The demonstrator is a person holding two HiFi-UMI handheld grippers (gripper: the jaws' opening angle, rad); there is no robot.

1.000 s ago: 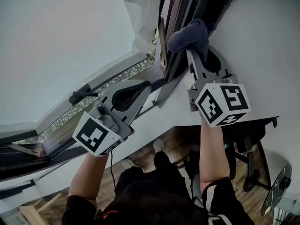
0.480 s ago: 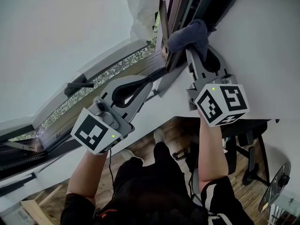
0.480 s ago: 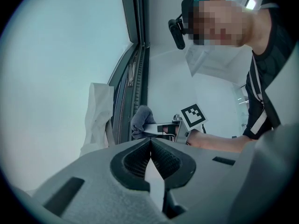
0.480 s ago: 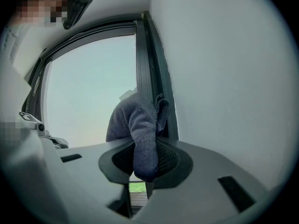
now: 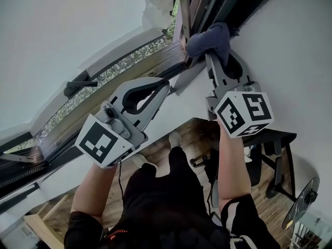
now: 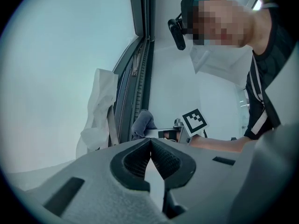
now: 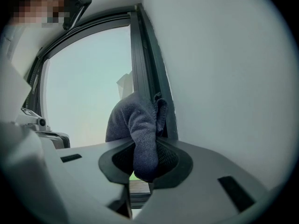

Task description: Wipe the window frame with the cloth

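A dark blue cloth [image 5: 210, 39] is bunched against the dark window frame [image 5: 199, 7] near the white wall. My right gripper [image 5: 213, 53] is shut on the cloth [image 7: 140, 129], which fills the gap between its pads and presses on the frame's upright bar [image 7: 147, 83]. My left gripper [image 5: 165, 84] is shut with nothing in it, its tips held near the lower frame rail [image 5: 171, 71]. In the left gripper view the jaws [image 6: 150, 143] meet, with the cloth [image 6: 142, 122] and the frame [image 6: 140, 69] beyond them.
A black window handle [image 5: 80, 85] sticks out of the open sash at left. Crumpled white plastic film [image 5: 158, 4] hangs by the glass. Below stand a wooden floor, a dark office chair [image 5: 272, 154] and a fan [image 5: 303, 201].
The left gripper has risen toward the lower frame rail. The right gripper and cloth have stayed against the frame, shifting slightly upward in view.
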